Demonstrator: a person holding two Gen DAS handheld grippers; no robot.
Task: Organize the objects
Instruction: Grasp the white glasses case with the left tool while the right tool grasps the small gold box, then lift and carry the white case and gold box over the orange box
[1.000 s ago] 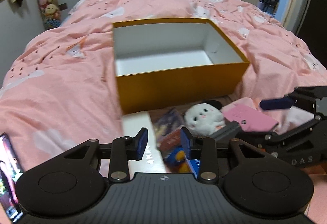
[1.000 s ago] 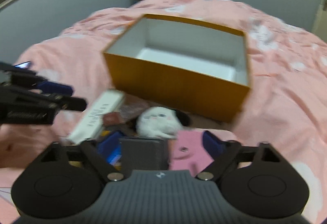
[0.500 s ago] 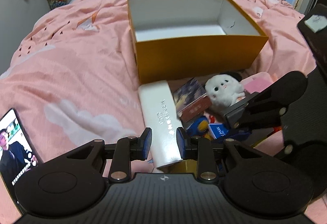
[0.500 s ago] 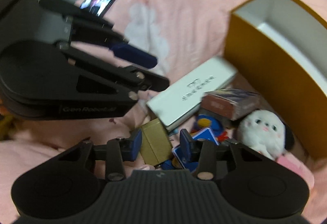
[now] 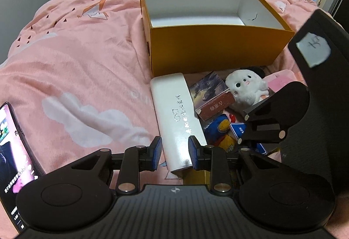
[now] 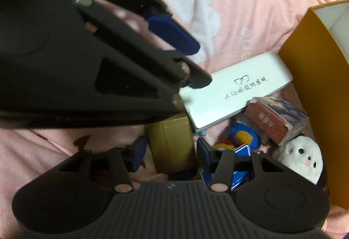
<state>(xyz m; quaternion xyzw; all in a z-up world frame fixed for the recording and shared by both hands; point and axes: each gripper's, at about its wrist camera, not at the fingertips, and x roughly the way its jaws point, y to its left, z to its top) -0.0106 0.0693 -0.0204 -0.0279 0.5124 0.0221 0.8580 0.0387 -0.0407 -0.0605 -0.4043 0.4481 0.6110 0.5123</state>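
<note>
left wrist view: the left tool (image 5: 174,155) has its jaws apart around the near end of the white case (image 5: 177,116), which lies on the bed (image 5: 76,64) before the yellow box (image 5: 213,47).

right wrist view: the right tool (image 6: 171,155), jaws just opening, straddles the gold box (image 6: 171,143), pads not touching it.

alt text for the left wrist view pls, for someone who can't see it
The left gripper hangs over a pink bedspread, its jaws either side of the near end of a long white case. Beyond it sits an empty orange box, with a white plush toy, a small book and other clutter in front. The right gripper reaches in from the right.
</note>
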